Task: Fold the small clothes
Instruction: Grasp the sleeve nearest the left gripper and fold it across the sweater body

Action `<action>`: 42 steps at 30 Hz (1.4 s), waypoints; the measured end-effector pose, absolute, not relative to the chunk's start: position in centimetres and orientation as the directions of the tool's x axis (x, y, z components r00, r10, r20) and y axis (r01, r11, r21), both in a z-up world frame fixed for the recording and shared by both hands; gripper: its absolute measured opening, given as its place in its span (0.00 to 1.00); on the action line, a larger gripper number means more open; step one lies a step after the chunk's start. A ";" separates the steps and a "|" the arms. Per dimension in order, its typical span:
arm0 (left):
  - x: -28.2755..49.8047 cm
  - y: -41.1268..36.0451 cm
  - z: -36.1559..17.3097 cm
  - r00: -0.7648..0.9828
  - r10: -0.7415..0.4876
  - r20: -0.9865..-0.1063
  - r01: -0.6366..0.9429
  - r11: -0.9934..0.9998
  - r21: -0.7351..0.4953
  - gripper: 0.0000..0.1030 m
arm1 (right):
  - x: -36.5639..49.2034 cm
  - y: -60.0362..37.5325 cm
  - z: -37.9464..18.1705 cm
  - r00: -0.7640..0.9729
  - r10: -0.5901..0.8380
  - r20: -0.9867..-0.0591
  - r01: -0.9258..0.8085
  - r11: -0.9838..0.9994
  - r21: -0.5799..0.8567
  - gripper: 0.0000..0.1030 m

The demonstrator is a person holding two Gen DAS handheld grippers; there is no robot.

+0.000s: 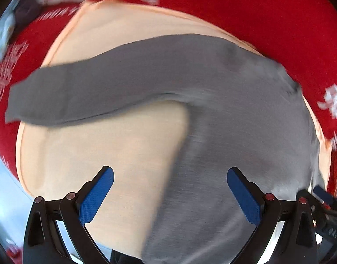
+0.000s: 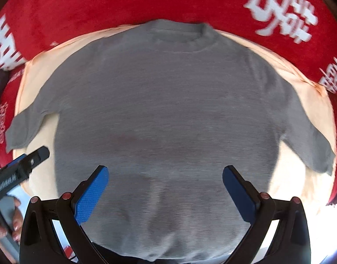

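One grey sweater (image 2: 164,110) lies spread flat, both sleeves out, on a peach cloth (image 2: 300,189) over the red printed cover (image 2: 102,2); folding looks not yet begun. Both the left gripper (image 1: 170,189) and right gripper (image 2: 165,189) hover with fingers wide apart, holding nothing. Next, I judge, each should grasp a sleeve.

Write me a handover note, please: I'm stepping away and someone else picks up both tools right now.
Left tool: open, holding nothing, low over the left side of the grey knit short-sleeved top.
Right tool: open, holding nothing, over the top's lower middle.
The top lies flat, collar away from you, both sleeves spread, on a peach cloth mat over the red blanket with white characters.
Done: the top is laid out.
Left: every fold; no sleeve or hem is turned in.
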State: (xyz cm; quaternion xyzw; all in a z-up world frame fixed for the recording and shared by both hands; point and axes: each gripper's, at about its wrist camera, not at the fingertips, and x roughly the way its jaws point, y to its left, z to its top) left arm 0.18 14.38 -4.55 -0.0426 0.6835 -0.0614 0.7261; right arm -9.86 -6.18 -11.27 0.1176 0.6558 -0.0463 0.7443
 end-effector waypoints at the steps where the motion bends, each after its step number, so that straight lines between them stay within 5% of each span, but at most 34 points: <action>1: 0.5 16.5 -5.1 0.065 -0.151 -0.986 -0.013 0.988 -0.152 1.00 | -9.7 -5.2 -11.4 0.137 0.099 -0.986 0.203 0.971 0.126 1.00; 6: 1.4 24.7 -7.4 0.115 -0.174 -0.978 -0.182 0.964 -0.193 1.00 | -9.0 -0.5 -12.1 0.129 0.150 -0.980 0.113 0.980 0.165 1.00; 11: 3.0 32.7 -11.0 0.186 -0.355 -0.916 -0.373 0.837 -0.400 1.00 | -8.8 3.8 -12.9 0.109 0.184 -0.977 0.041 0.981 0.189 1.00; 19: 5.8 36.8 -12.3 0.316 -0.427 -0.847 -0.495 0.687 -0.531 0.94 | -8.5 7.1 -13.0 0.090 0.207 -0.974 0.005 0.978 0.208 1.00; 20: 6.0 37.0 -12.3 0.317 -0.416 -0.852 -0.514 0.680 -0.523 0.87 | -8.4 7.3 -13.0 0.089 0.206 -0.975 0.003 0.978 0.207 1.00; 22: 6.1 36.4 -11.9 0.321 -0.389 -0.863 -0.518 0.691 -0.504 0.52 | -8.4 7.4 -12.9 0.085 0.208 -0.974 0.000 0.978 0.209 1.00; 23: 6.1 36.5 -12.1 0.316 -0.378 -0.870 -0.510 0.706 -0.492 0.18 | -8.2 7.5 -12.8 0.084 0.209 -0.974 0.000 0.978 0.210 1.00; 24: 6.3 36.3 -12.3 0.301 -0.363 -0.882 -0.494 0.732 -0.470 0.10 | -8.2 7.6 -12.8 0.083 0.210 -0.974 0.001 0.978 0.211 1.00; 32: 7.2 32.5 -7.0 0.389 -0.208 -0.897 -0.243 0.916 -0.318 0.10 | -8.1 6.6 -12.3 0.111 0.220 -0.969 0.046 0.973 0.226 1.00; 42: 8.9 20.6 2.8 0.533 -0.269 -0.802 0.117 0.963 -0.245 0.10 | -10.5 -0.6 -11.2 0.160 0.231 -0.960 0.156 0.954 0.256 1.00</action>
